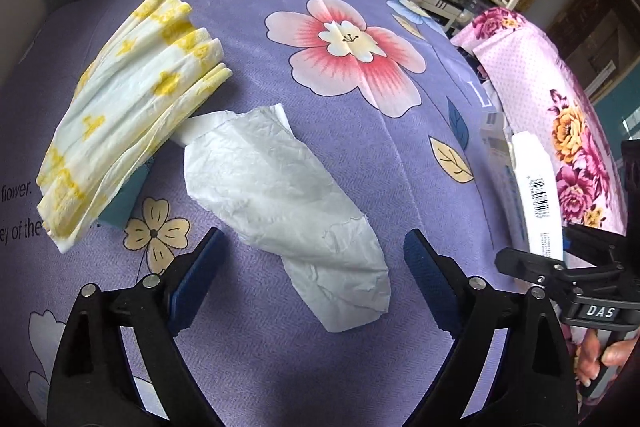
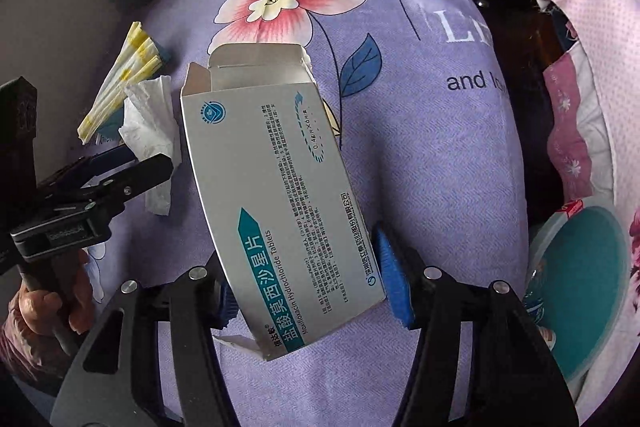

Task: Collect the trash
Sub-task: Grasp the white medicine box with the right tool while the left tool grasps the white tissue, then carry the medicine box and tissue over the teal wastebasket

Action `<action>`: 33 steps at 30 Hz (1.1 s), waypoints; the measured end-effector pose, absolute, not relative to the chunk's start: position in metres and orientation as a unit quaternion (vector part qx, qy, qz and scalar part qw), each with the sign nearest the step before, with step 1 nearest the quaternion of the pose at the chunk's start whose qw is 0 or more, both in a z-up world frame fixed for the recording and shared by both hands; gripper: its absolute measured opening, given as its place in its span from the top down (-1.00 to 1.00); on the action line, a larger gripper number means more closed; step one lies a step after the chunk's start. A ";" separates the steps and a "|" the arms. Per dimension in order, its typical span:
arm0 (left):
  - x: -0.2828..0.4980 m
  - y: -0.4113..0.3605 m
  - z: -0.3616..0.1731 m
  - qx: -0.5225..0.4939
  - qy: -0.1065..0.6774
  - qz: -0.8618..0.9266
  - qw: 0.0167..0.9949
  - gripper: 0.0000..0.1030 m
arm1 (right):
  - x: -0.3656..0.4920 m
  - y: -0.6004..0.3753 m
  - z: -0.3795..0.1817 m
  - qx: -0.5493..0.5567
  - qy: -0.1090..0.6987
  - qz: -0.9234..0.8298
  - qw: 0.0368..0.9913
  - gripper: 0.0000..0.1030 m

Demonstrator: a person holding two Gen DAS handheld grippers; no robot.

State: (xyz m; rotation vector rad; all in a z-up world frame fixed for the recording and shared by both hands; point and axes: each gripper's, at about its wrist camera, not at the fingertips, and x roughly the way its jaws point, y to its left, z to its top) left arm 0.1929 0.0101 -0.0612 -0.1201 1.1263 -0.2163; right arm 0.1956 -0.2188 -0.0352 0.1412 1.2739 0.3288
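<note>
Hovering over the purple floral bedsheet [image 1: 320, 367], the left gripper [image 1: 314, 279] has its jaws spread wide around the near end of a crumpled white tissue [image 1: 280, 195], not pinching it. Right gripper [image 2: 308, 283] clamps an empty white-and-teal cardboard medicine box [image 2: 276, 195], flap open at the far end.

We see our right tool [image 2: 304, 291] clamping an opened tablet box [image 2: 272, 195] above the floral purple cloth [image 2: 440, 167].
</note>
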 end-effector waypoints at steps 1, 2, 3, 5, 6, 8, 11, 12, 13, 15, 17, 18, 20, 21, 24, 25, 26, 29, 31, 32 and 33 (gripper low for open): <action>0.192 0.005 -0.061 -0.038 0.529 -0.097 0.842 -0.48 | 0.187 -0.222 -0.038 0.071 0.586 0.144 0.795 -0.08; 0.192 0.001 -0.061 -0.020 0.525 -0.088 0.846 -0.22 | 0.185 -0.223 -0.037 0.074 0.579 0.135 0.800 -0.08; 0.191 -0.003 -0.060 -0.006 0.522 -0.082 0.849 -0.11 | 0.182 -0.226 -0.035 0.077 0.572 0.125 0.807 -0.08; 0.192 -0.006 -0.059 0.001 0.522 -0.079 0.849 0.23 | 0.179 -0.228 -0.037 0.085 0.561 0.112 0.816 -0.08; 0.194 -0.007 -0.059 0.000 0.523 -0.079 0.849 0.30 | 0.176 -0.230 -0.036 0.094 0.557 0.108 0.818 -0.08; 0.193 -0.009 -0.058 -0.004 0.525 -0.077 0.847 0.56 | 0.170 -0.239 -0.037 0.105 0.552 0.099 0.821 -0.08; 0.183 -0.017 -0.049 -0.007 0.525 -0.101 0.845 0.64 | 0.166 -0.248 -0.035 0.121 0.545 0.090 0.825 -0.08; 0.179 -0.024 -0.045 -0.005 0.524 -0.112 0.845 0.64 | 0.167 -0.252 -0.037 0.128 0.545 0.090 0.824 -0.08; 0.174 -0.031 -0.042 -0.001 0.522 -0.124 0.844 0.64 | 0.163 -0.255 -0.037 0.134 0.545 0.090 0.823 -0.08; 0.165 -0.044 -0.036 0.001 0.519 -0.150 0.841 0.64 | 0.158 -0.260 -0.037 0.139 0.544 0.086 0.823 -0.08; 0.158 -0.057 -0.033 -0.006 0.522 -0.175 0.835 0.64 | 0.150 -0.266 -0.035 0.147 0.540 0.083 0.824 -0.08; 0.154 -0.062 -0.032 -0.009 0.524 -0.185 0.831 0.64 | 0.146 -0.269 -0.034 0.150 0.538 0.081 0.826 -0.08; 0.148 -0.071 -0.030 -0.014 0.528 -0.204 0.825 0.64 | 0.138 -0.276 -0.031 0.158 0.532 0.075 0.829 -0.08; 0.145 -0.076 -0.029 -0.015 0.529 -0.211 0.822 0.64 | 0.134 -0.280 -0.029 0.161 0.529 0.073 0.830 -0.08; 0.134 -0.093 -0.027 -0.003 0.526 -0.227 0.819 0.64 | 0.122 -0.294 -0.025 0.172 0.521 0.063 0.834 -0.08; 0.130 -0.100 -0.025 0.004 0.524 -0.232 0.819 0.64 | 0.117 -0.300 -0.025 0.176 0.519 0.058 0.835 -0.08; 0.126 -0.106 -0.024 0.010 0.523 -0.237 0.819 0.64 | 0.113 -0.305 -0.024 0.180 0.516 0.053 0.835 -0.08; 0.118 -0.125 -0.022 0.024 0.521 -0.251 0.815 0.64 | 0.101 -0.323 -0.023 0.195 0.510 0.041 0.837 -0.08; 0.114 -0.137 -0.021 0.034 0.519 -0.260 0.814 0.64 | 0.093 -0.336 -0.022 0.205 0.506 0.030 0.837 -0.08; 0.112 -0.143 -0.020 0.039 0.518 -0.264 0.813 0.64 | 0.089 -0.342 -0.022 0.210 0.503 0.026 0.838 -0.08; 0.111 -0.148 -0.019 0.043 0.517 -0.268 0.812 0.64 | 0.085 -0.348 -0.022 0.215 0.501 0.021 0.838 -0.08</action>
